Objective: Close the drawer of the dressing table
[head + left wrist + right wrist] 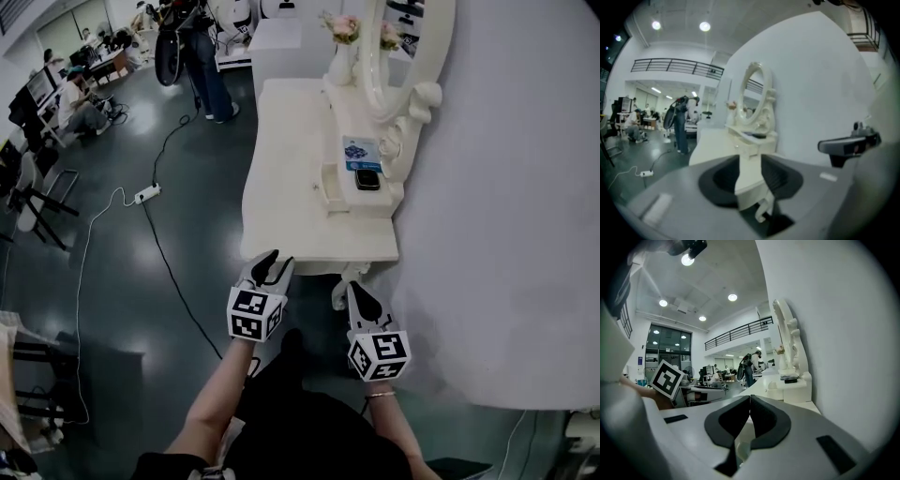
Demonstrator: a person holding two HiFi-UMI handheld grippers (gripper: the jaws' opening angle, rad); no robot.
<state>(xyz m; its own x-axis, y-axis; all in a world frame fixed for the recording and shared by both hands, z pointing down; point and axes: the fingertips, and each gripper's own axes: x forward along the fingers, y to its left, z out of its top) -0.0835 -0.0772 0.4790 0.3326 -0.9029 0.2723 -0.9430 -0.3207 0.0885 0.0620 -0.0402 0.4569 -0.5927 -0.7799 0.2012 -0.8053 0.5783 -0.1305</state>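
Note:
The white dressing table (291,187) stands against the wall, with an oval mirror (412,47) along its right side. A small drawer (336,194) juts out to the left from the low shelf unit under the mirror; it also shows in the left gripper view as the drawer (738,146). My left gripper (268,269) hovers at the table's near edge, open, with nothing between its fingers; the left gripper (750,165) frames the tabletop. My right gripper (362,298) hangs just off the near right corner, and the right gripper (750,399) shows its pads touching, shut and empty.
A dark phone (367,179) and a blue card (361,150) lie on the shelf unit. A vase of flowers (342,33) stands at the far end. A power strip (146,194) and its cable trail over the floor at the left. People (202,56) stand further back.

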